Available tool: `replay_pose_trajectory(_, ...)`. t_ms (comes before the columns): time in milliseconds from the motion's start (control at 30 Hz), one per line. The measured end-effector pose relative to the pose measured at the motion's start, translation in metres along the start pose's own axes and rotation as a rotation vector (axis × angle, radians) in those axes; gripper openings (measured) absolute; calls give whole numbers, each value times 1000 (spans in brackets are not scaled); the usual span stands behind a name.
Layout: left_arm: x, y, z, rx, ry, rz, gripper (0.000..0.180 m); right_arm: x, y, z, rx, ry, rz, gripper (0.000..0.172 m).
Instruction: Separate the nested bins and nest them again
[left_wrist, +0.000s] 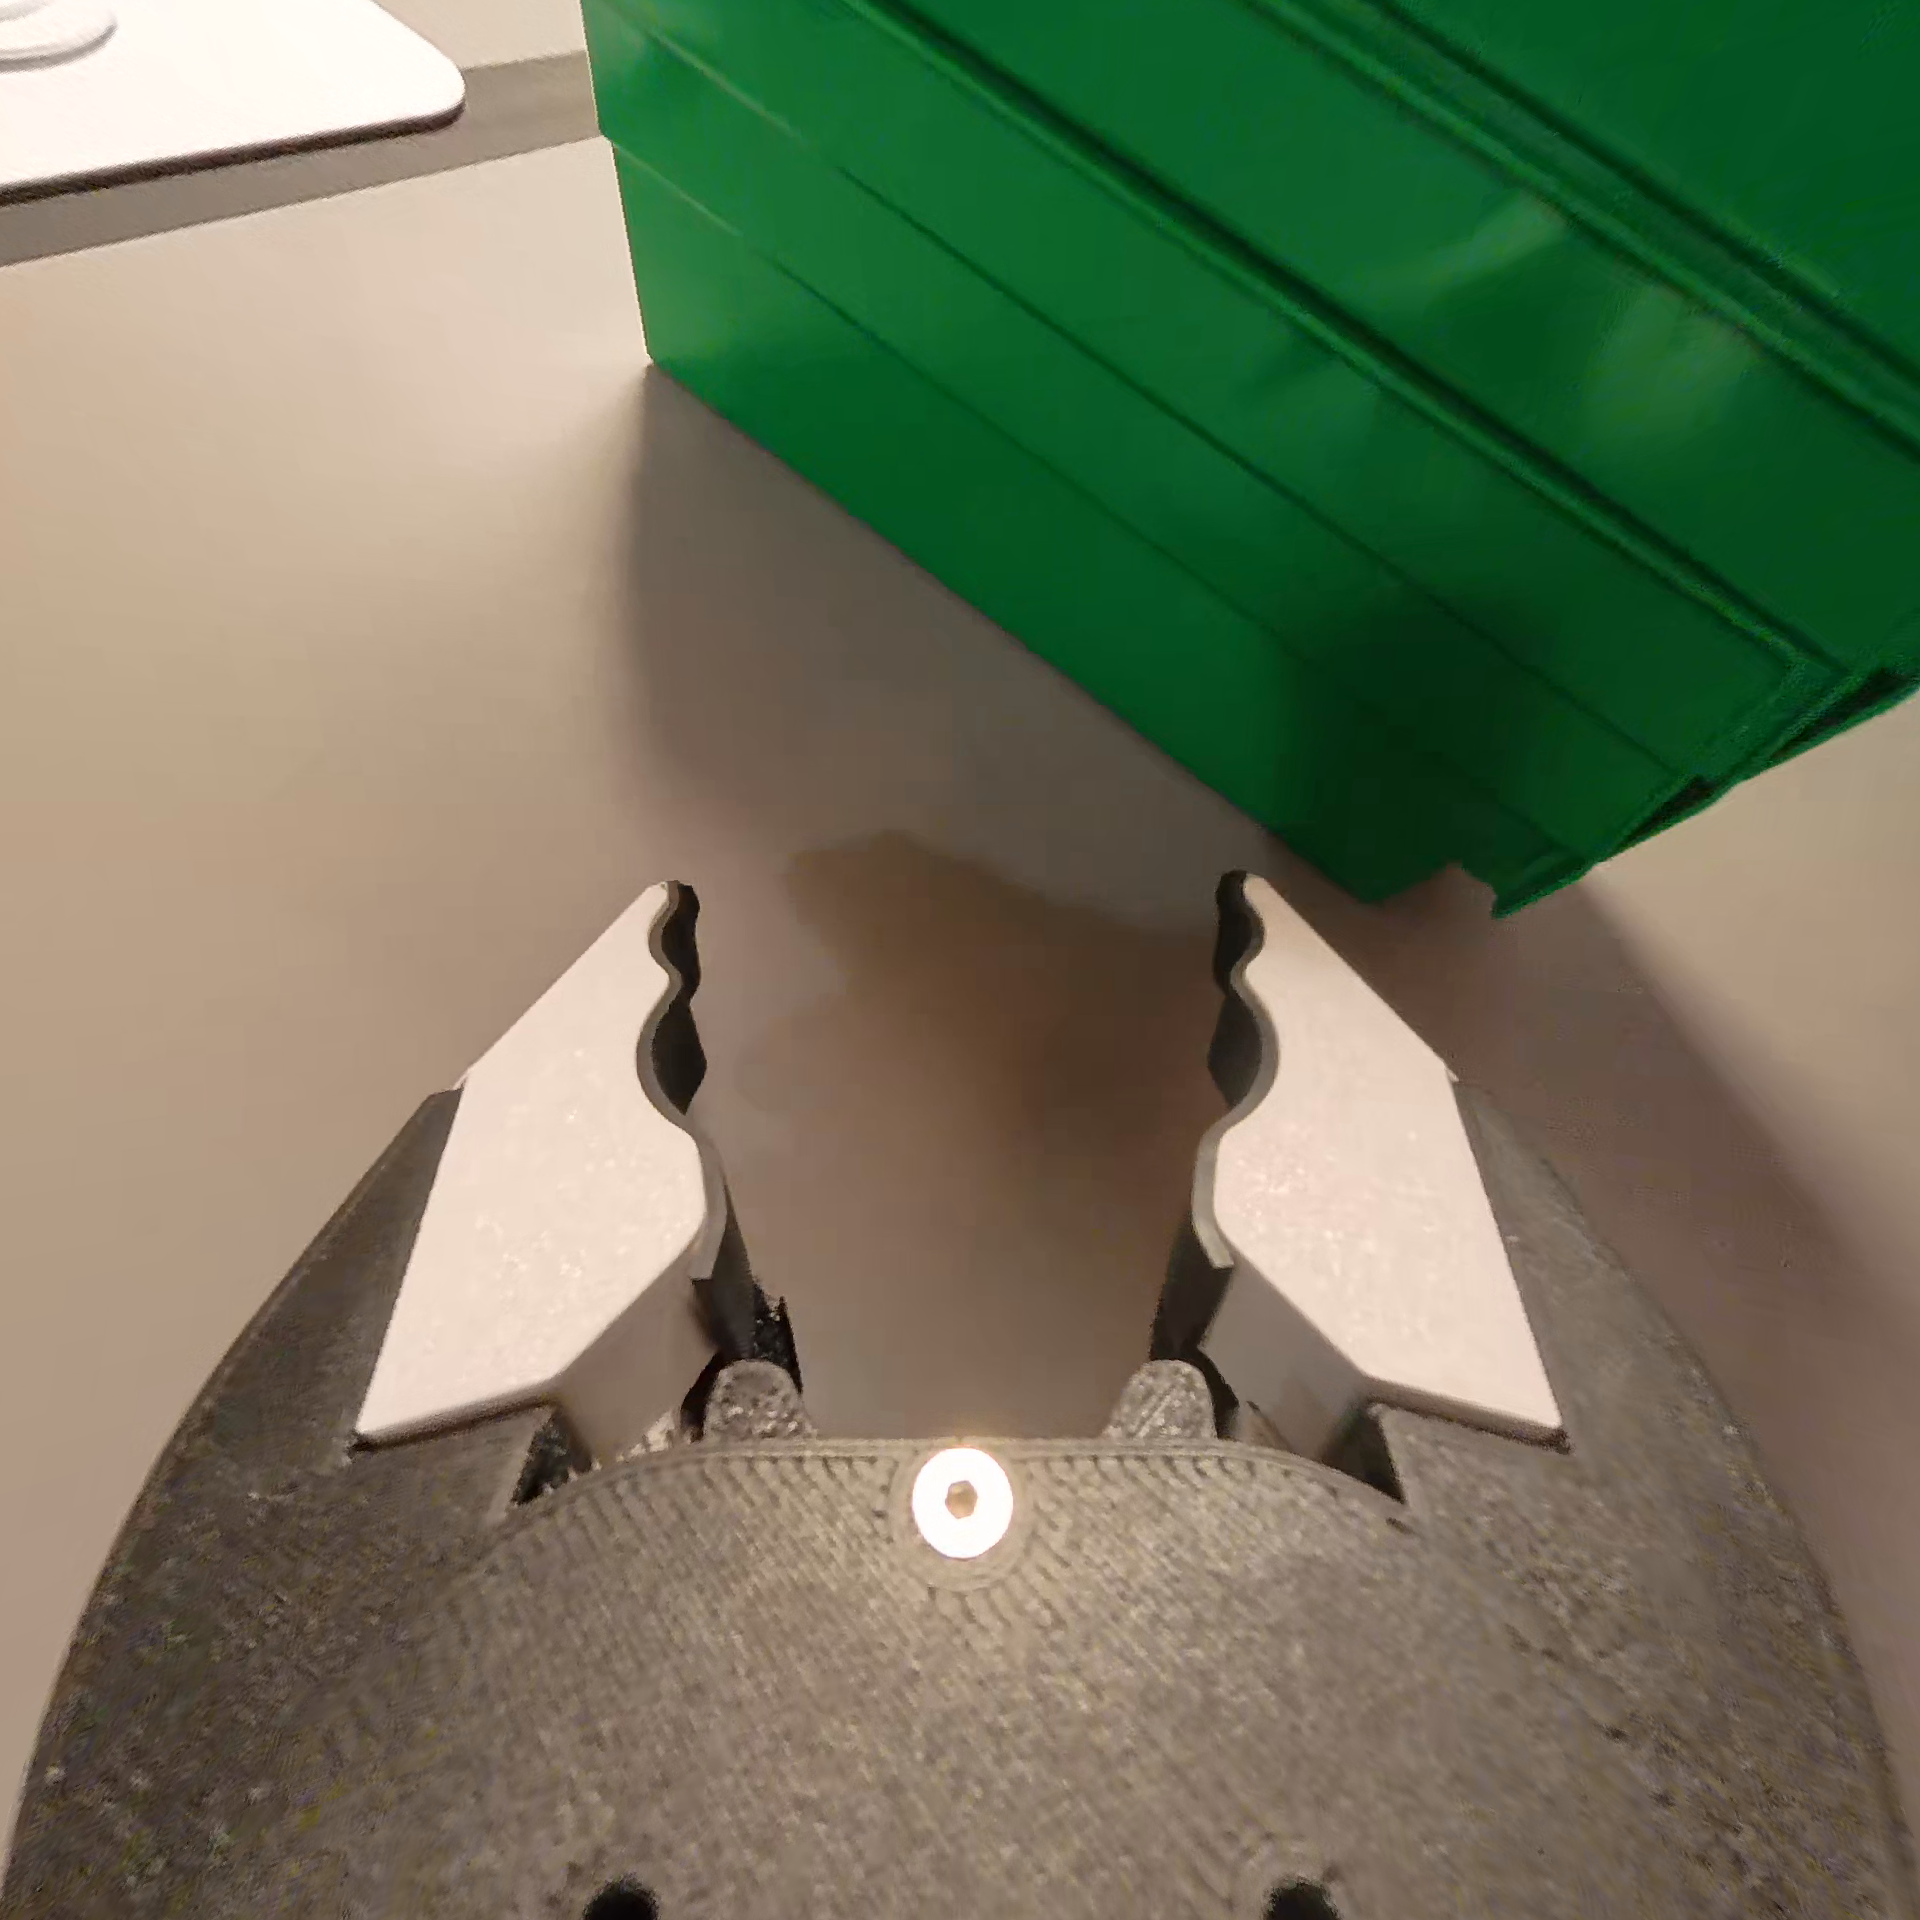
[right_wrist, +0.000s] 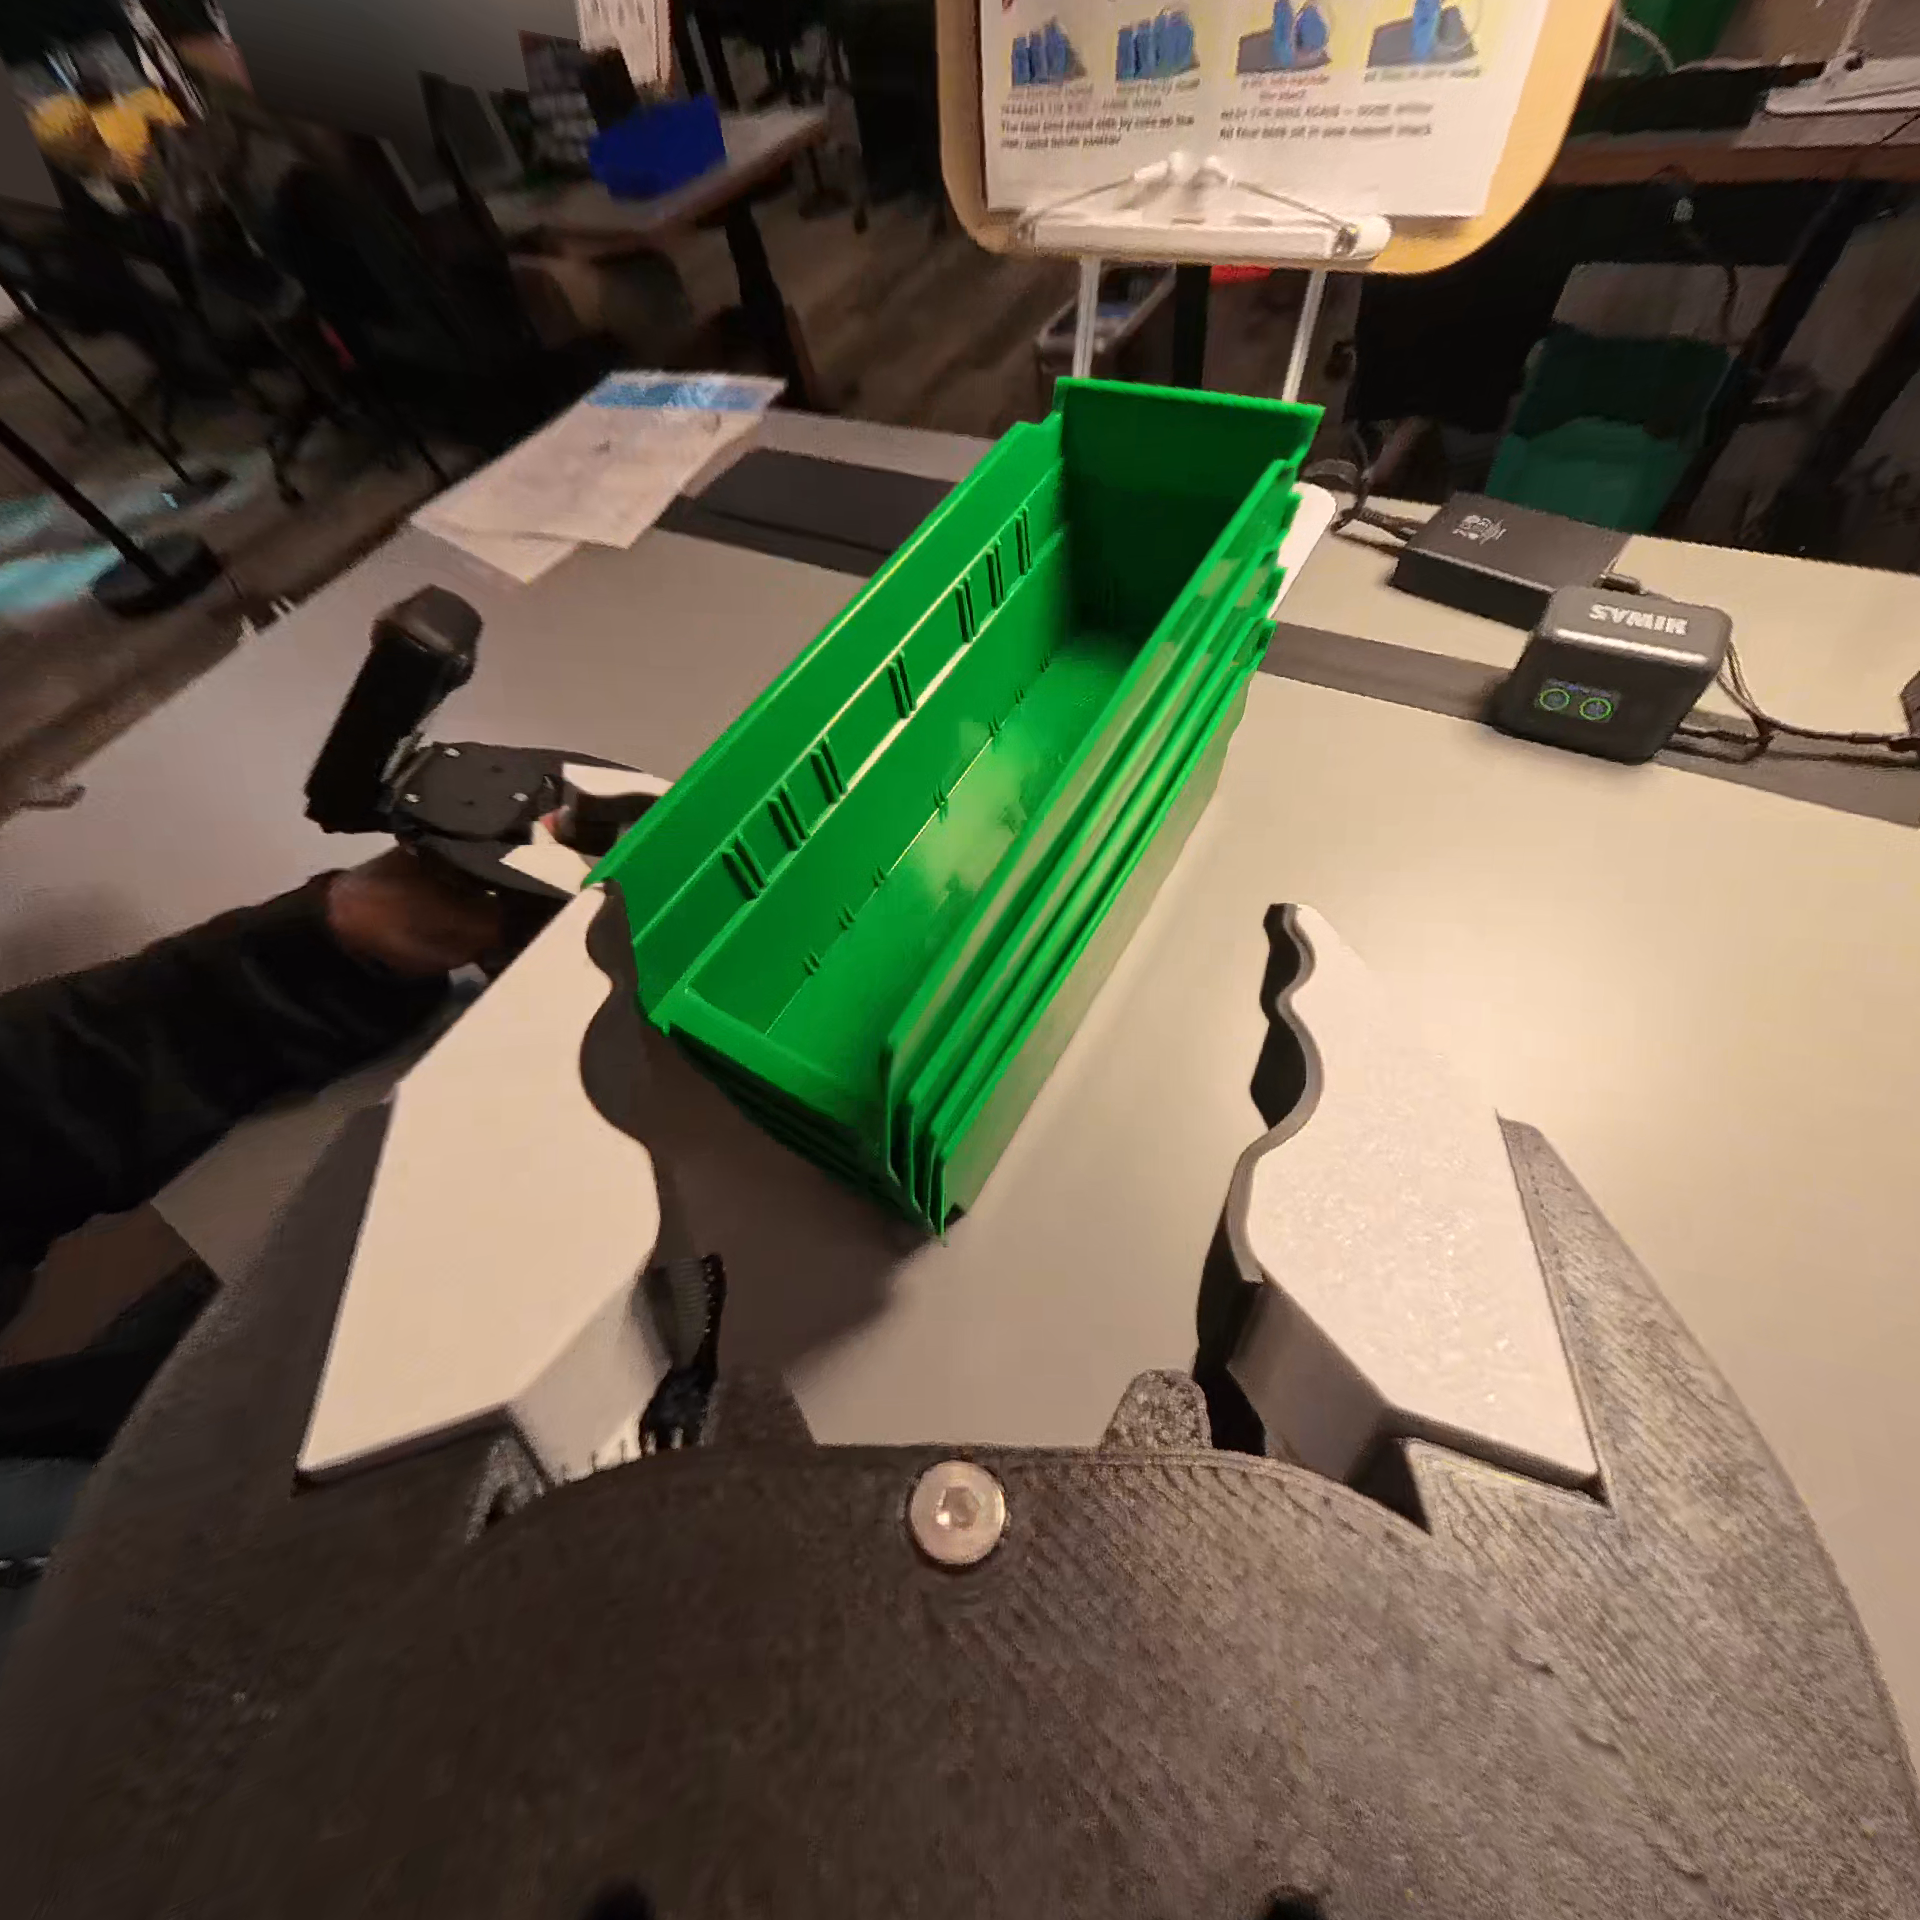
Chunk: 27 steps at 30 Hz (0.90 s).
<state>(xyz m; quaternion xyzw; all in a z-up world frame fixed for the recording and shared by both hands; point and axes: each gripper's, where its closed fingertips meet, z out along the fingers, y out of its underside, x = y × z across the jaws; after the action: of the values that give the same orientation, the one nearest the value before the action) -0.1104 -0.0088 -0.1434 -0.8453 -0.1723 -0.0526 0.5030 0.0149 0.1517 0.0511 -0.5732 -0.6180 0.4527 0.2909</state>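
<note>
— What sits on the grey table (right_wrist: 1558, 935) at the far right?
— A small dark box with two green-ringed indicator lights (right_wrist: 1605, 670), cables trailing from it, and a flat black box (right_wrist: 1496, 545) just behind it.

— And further back?
— An instruction sheet (right_wrist: 1257, 94) on a tan board, held up by a white wire stand (right_wrist: 1195, 234). To the far left lie loose papers (right_wrist: 613, 468) beside a black mat (right_wrist: 821, 509).

— Beyond the table?
— A blue bin (right_wrist: 655, 145) on another desk, blurred.

— In the left wrist view?
— A white rounded pad (left_wrist: 208, 94) at the top left corner.
</note>
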Motion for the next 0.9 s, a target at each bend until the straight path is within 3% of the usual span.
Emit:
replay_pose_trajectory(333,8,7,-4,-12,-28,43,99,-14,-44,77,-351,85,-136,147)
replay_pose_trajectory(533,6,5,-6,3,-6,2,98,-5,-49,110,-495,163,-191,156)
replay_pose_trajectory(900,6,6,-6,-2,7,-13,97,-24,-26,119,-697,149,-285,158)
